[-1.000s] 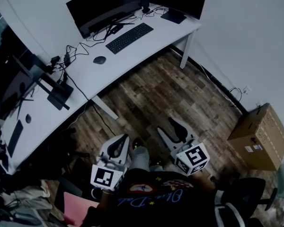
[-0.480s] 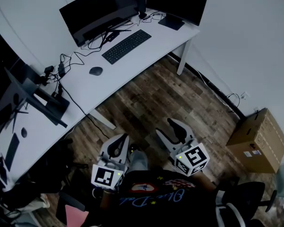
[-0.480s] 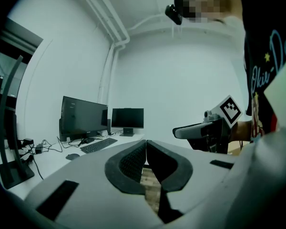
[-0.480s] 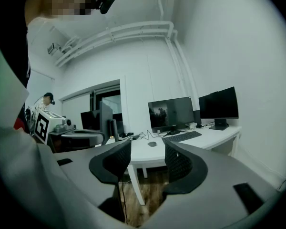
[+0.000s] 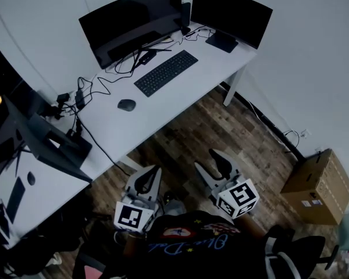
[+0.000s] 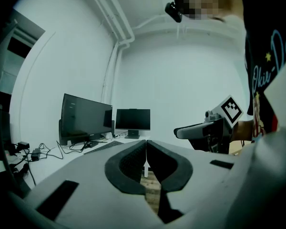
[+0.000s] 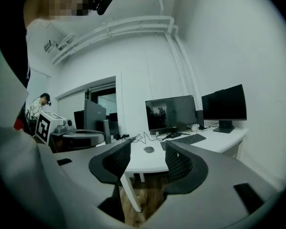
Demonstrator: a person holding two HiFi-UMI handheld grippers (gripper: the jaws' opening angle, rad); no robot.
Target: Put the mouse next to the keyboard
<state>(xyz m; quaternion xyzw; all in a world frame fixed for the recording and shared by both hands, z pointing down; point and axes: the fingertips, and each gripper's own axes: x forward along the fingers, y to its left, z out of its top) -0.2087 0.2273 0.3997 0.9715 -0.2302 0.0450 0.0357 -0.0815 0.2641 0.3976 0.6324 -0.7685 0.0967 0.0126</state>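
The mouse (image 5: 126, 104) lay on the white counter (image 5: 163, 112), well away from both tongs. The left tongs (image 6: 146, 146) were closed, pads together, holding nothing. The keyboard (image 5: 166, 72) sat further right on the counter, with a clear gap between it and the mouse. The right tongs (image 5: 205, 159) stood wide; their jaws had just been opening, with nothing between them. The mouse looked light, hard and smooth, probably slippery. Pinching its two long sides near the middle seemed safest.
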